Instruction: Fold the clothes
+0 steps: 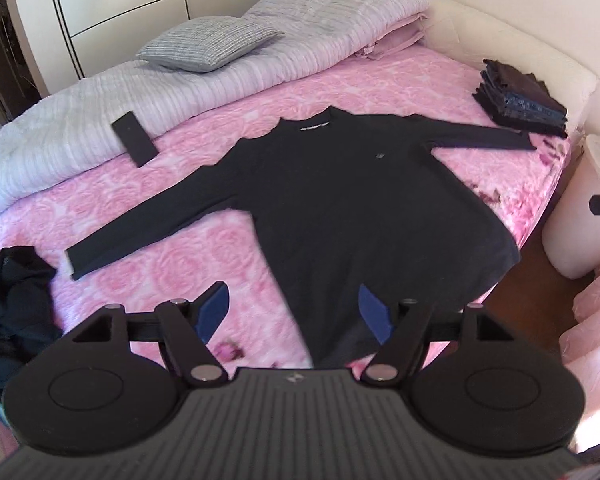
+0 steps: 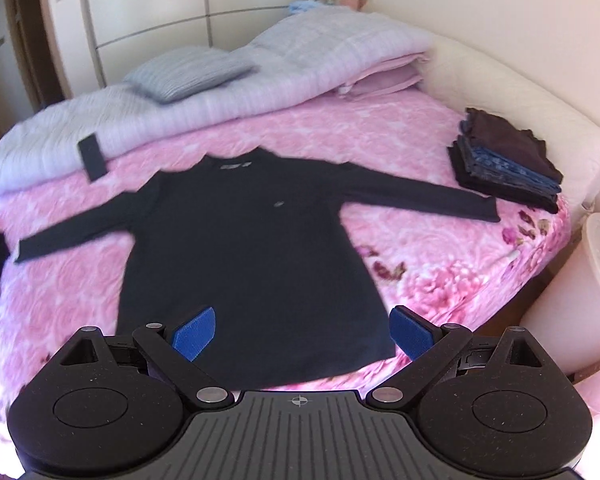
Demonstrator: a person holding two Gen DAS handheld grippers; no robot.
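Two black grippers with blue pads hover over a pink floral bed (image 1: 380, 80): left gripper (image 1: 294, 310) and right gripper (image 2: 302, 334), both spread wide and empty. Just beyond them a dark navy long-sleeved sweater (image 2: 244, 248) lies flat, sleeves outstretched. Folded dark clothes (image 2: 504, 160) sit stacked far right.

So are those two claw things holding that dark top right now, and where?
Nothing is held. The left gripper and right gripper both stand open, empty, above the dark long-sleeved top lying flat on the bed.
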